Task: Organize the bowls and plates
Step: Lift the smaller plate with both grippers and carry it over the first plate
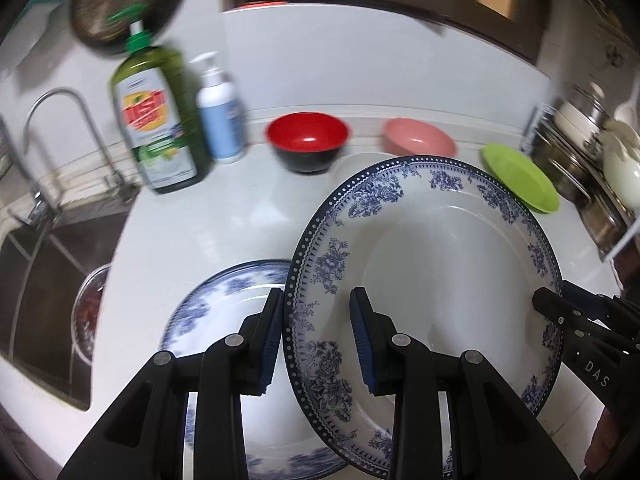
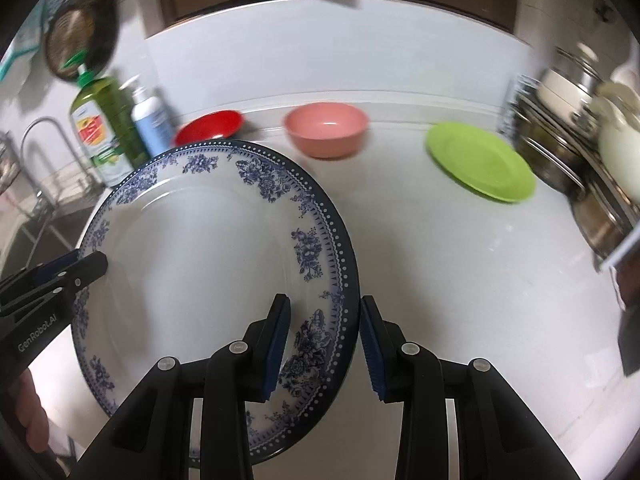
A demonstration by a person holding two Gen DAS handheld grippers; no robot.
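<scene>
- Left claw [image 1: 316, 336]: my jaws straddle the left rim of the raised patterned plate [image 1: 420, 280], with gaps showing, so not clamped. It hangs tilted above a second plate [image 1: 224, 304] on the table [image 1: 224, 220]; it could drop and chip both.
- Right claw [image 2: 324, 340]: also loose around the right rim (slippery glaze), level, pointing forward.

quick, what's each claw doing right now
Left claw: straddles the rim of the blue-patterned plate, gaps visible.
Right claw: straddles the opposite rim, gaps too.

left wrist: close, forward | right wrist: close, forward | shared: patterned plate [image 1: 420, 280]
</scene>
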